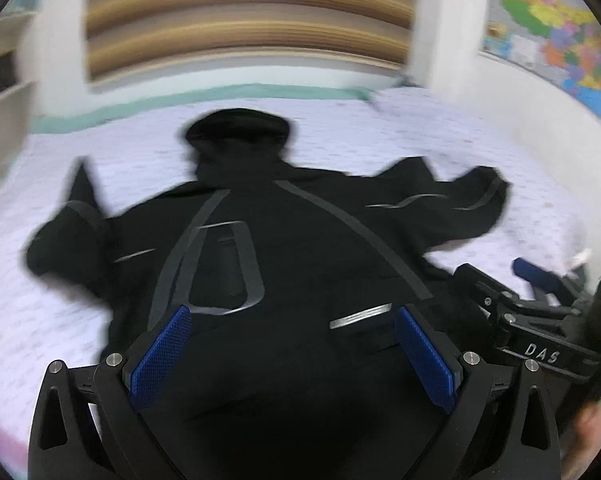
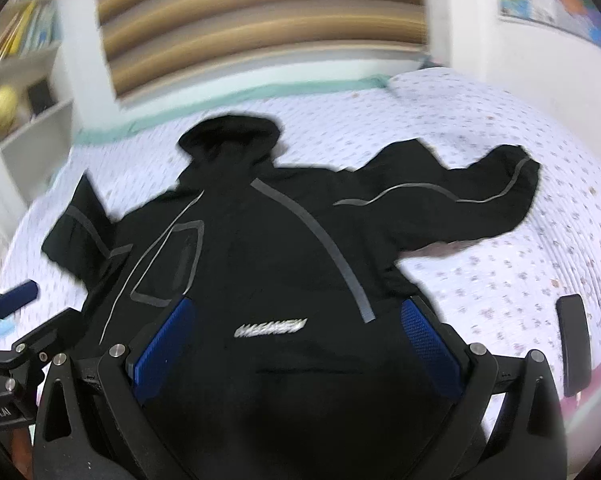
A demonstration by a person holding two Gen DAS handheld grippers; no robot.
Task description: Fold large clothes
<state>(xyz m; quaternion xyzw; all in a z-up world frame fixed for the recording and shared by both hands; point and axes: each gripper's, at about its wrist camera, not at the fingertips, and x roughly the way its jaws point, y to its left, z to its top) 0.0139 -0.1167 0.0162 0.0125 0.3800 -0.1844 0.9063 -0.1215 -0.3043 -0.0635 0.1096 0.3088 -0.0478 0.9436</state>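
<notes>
A large black hooded jacket [image 1: 284,240] with grey reflective stripes lies spread on a bed, hood at the far side, sleeves out to both sides. It also shows in the right wrist view [image 2: 268,248]. My left gripper [image 1: 292,316] is open above the jacket's lower body, its blue pads [image 1: 162,356] wide apart and empty. My right gripper [image 2: 296,312] is open above the jacket's lower part near the white logo [image 2: 272,329], pads [image 2: 430,348] apart and empty. The right gripper also shows at the right of the left wrist view [image 1: 540,308].
The bed has a white flowered sheet [image 2: 480,272] with a teal edge at the far side. A striped wooden headboard [image 1: 252,20] stands behind. A bookshelf [image 2: 24,80] is at the left, a map [image 1: 556,32] on the right wall. A black phone-like object [image 2: 574,344] lies on the bed at right.
</notes>
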